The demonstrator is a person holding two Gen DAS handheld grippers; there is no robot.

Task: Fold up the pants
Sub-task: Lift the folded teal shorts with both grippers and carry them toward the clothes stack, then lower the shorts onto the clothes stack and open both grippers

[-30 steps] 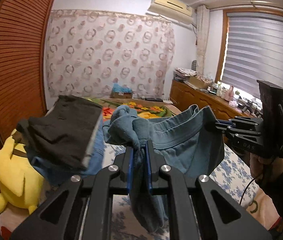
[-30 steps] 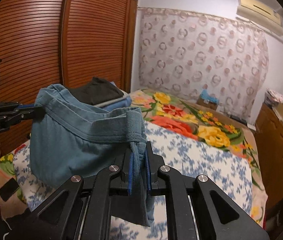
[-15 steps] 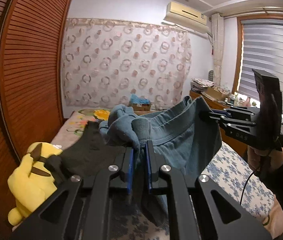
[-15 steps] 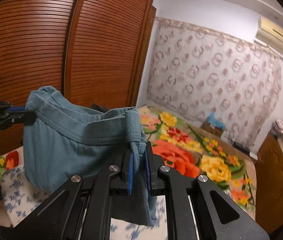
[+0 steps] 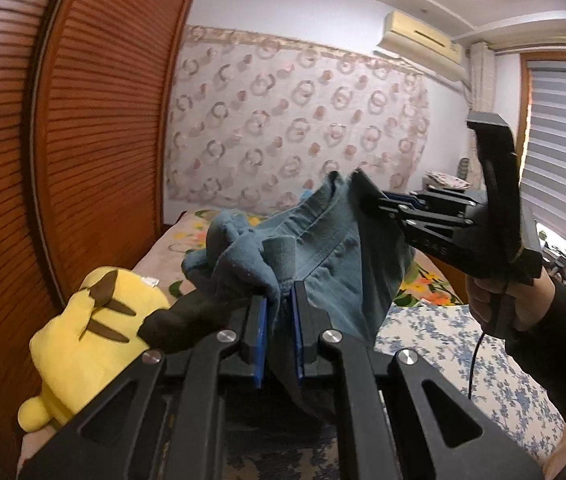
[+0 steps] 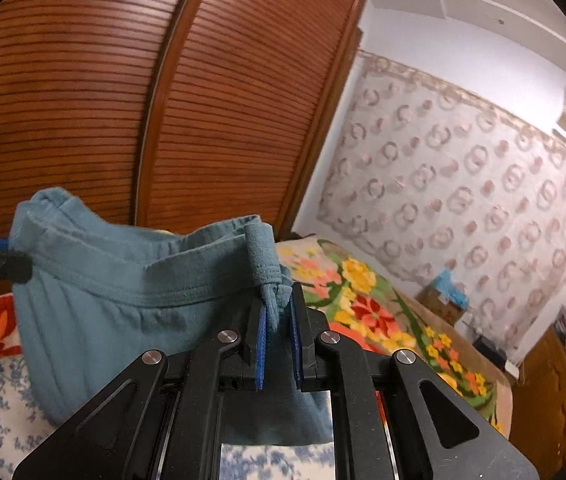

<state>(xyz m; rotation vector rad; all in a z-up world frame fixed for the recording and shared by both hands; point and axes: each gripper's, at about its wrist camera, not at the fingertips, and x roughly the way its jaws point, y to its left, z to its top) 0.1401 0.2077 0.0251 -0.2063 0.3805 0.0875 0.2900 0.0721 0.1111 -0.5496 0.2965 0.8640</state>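
Observation:
Teal blue pants [image 5: 323, 256] hang in the air above the bed, stretched by the waistband between both grippers. My left gripper [image 5: 279, 304] is shut on a bunched corner of the waistband low in the left wrist view. The right gripper [image 5: 367, 196] pinches the other end at the right there, held by a hand in a dark sleeve. In the right wrist view my right gripper [image 6: 279, 308] is shut on a knotted fold of the pants [image 6: 115, 292], and the left gripper [image 6: 7, 264] grips the far end at the left edge.
The bed [image 5: 463, 360] carries a blue-flowered sheet and a bright floral blanket [image 6: 371, 308]. A yellow plush toy [image 5: 83, 340] and a dark garment [image 5: 187, 320] lie at its left side. Slatted wooden wardrobe doors [image 6: 163, 100] stand left; a wooden dresser [image 6: 543, 392] right.
Both grippers have swung to the left across the bed with the pants still stretched between them. The wardrobe doors now fill more of both views, and the plush toy sits closer.

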